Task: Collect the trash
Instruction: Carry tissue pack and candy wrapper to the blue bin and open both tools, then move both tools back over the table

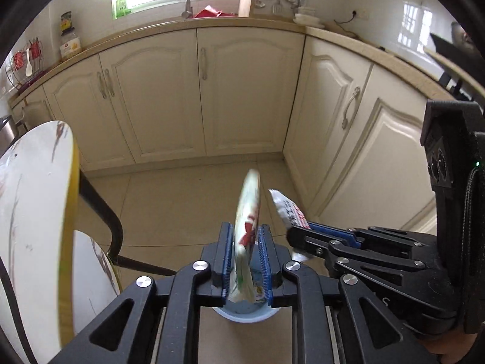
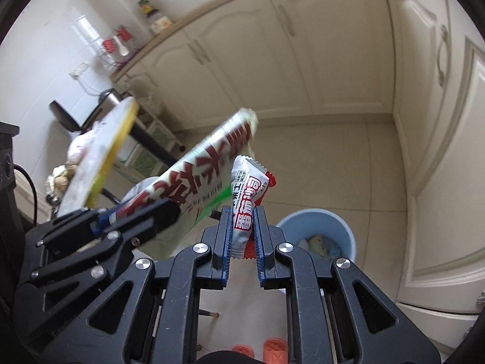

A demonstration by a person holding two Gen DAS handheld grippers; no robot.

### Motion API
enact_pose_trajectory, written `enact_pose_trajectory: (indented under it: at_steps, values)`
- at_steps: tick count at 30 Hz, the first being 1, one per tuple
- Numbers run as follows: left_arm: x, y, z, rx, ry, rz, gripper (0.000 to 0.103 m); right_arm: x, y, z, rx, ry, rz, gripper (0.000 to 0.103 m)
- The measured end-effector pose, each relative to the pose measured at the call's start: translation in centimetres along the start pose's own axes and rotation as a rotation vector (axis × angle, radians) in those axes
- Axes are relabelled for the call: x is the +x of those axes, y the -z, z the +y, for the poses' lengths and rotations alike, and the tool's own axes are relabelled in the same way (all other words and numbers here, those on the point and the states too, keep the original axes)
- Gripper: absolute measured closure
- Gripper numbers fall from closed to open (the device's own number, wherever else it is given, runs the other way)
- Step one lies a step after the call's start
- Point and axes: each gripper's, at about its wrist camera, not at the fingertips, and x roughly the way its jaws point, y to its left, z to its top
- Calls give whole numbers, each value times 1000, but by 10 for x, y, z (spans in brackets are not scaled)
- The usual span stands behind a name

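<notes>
My left gripper is shut on a long green-and-white snack wrapper that stands up between its blue pads. It hangs directly over a light blue bin on the floor. My right gripper is shut on a small white-and-red sachet, with a red packet edge behind it. The blue bin lies just beyond and right of it, with some trash inside. The right gripper and its sachet sit close by at the right. The big wrapper crosses the right wrist view at the left.
A round white table with a yellow rim and black legs stands close at the left. Cream cabinets line the back and right. Orange slippers lie on the tiled floor near me.
</notes>
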Motion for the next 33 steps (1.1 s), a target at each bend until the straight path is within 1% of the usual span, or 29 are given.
enact_pose_trajectory:
  at_steps: [1,2,3,4,6,7,9,11,13,14,15,16,18,19,21,22,23,25,27,29,30,32,33]
  values:
    - [9,-4,2,5,3,9,71,6,0,-8,12,12,9,90]
    - [15,-5,2,5,-1,12,65,11,0,-14,23,19,18,90]
    - [20,-7,1,2,-5,12,55,17,0,-21,34,22,28,90]
    - [26,-8,3,-2,-5,16,51,22,-1,-26,43,26,35,90]
    - [32,-7,3,-5,-14,30,49,31,-1,-35,57,29,50,90]
    - [35,-8,4,-5,-22,35,44,35,0,-38,65,27,53,90]
    - [35,-6,2,-13,-31,40,42,40,-1,-42,73,20,56,89]
    - [34,-8,-3,-26,-45,42,41,42,0,-46,94,12,56,78]
    - [26,-10,-5,-40,-67,37,34,40,0,-49,104,-4,55,76]
    - [19,-9,-6,-46,-74,29,33,35,-1,-46,93,16,48,74]
    - [12,-8,-6,-51,-77,19,32,30,0,-44,80,28,36,69]
    - [5,-9,-7,-57,-83,12,30,22,1,-39,69,27,24,66]
    - [-14,-5,-11,-67,-84,-8,29,5,1,-30,51,36,0,60]
    - [-24,-5,-13,-74,-80,-22,29,-7,1,-22,35,49,-22,59]
    - [-47,-1,-19,-76,-71,-50,28,-33,2,-7,5,70,-73,53]
    - [-62,1,-23,-73,-69,-72,27,-47,4,2,-9,75,-99,44]
    - [-78,6,-24,-70,-67,-99,26,-60,4,10,-21,79,-125,38]
    - [-112,13,-25,-74,-79,-155,14,-89,8,28,-48,80,-179,36]
    - [-147,22,-24,-80,-89,-218,8,-116,10,49,-77,69,-228,22]
    - [-185,35,-21,-85,-119,-284,3,-142,16,72,-118,52,-282,18]
    - [-203,41,-19,-87,-140,-314,1,-153,19,86,-143,43,-301,17]
    - [-235,56,-16,-88,-184,-367,1,-171,26,110,-184,20,-331,15]
    - [-251,64,-11,-90,-199,-391,1,-178,29,122,-204,17,-343,10]
